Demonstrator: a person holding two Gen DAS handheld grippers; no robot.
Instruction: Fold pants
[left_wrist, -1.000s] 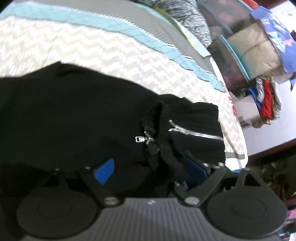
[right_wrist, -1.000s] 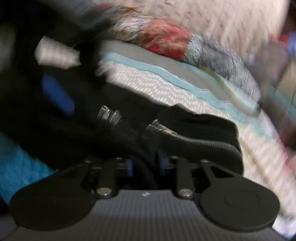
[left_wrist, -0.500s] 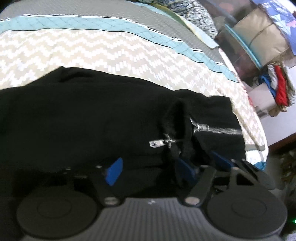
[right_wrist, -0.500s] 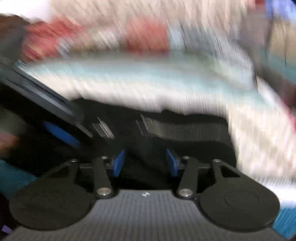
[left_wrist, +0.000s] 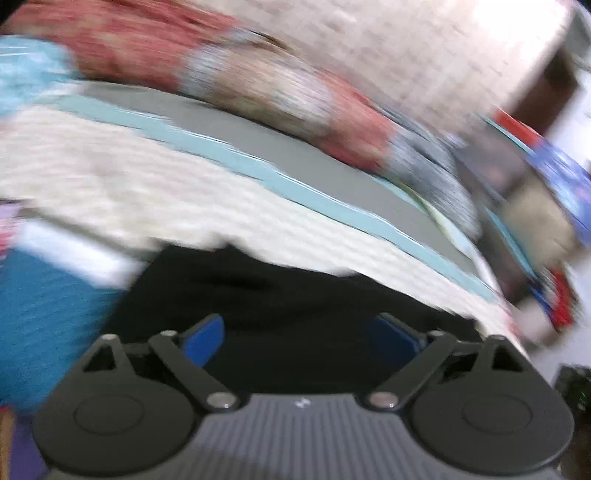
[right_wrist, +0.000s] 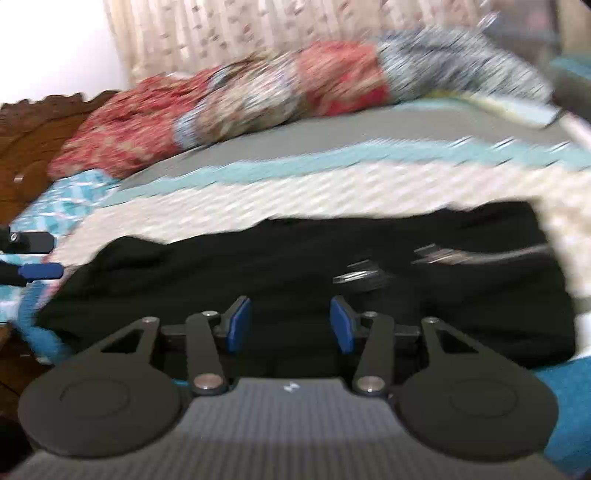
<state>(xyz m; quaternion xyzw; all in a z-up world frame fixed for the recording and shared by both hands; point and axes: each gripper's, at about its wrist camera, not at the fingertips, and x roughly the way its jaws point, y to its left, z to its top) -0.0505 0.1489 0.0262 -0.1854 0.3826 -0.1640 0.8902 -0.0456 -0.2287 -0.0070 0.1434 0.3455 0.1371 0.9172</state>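
The left tool (left_wrist: 301, 338) is opening, its two blue pads (left_wrist: 203, 339) standing wide apart above the dark cloth, with nothing pinched between them; that view is smeared with motion, so whether the pads are brushing the cloth cannot be told. The right tool (right_wrist: 291, 325) is narrowing a little, its two blue pads (right_wrist: 238, 325) sitting partway apart, and the gap between them is showing only the cloth beyond, so it is gripping nothing. One pair of black pants (right_wrist: 295, 266) is lying on the bed (right_wrist: 258, 199), spread in a flat folded bundle across the near part of the patterned cover and reaching toward the near edge, where a blue sheet (right_wrist: 565, 391) is showing at the right. A silver zipper (right_wrist: 443, 256) is lying on top of the pants toward their right end, just beyond the right tool's pads. At the far side of the bed one long rumpled red-and-grey blanket (right_wrist: 258, 103) is stretching along the grey band of the cover, well apart from the pants. At the left edge of the right wrist view, one blue pad of the left tool (right_wrist: 40, 271) is poking in beside the left end of the pants.
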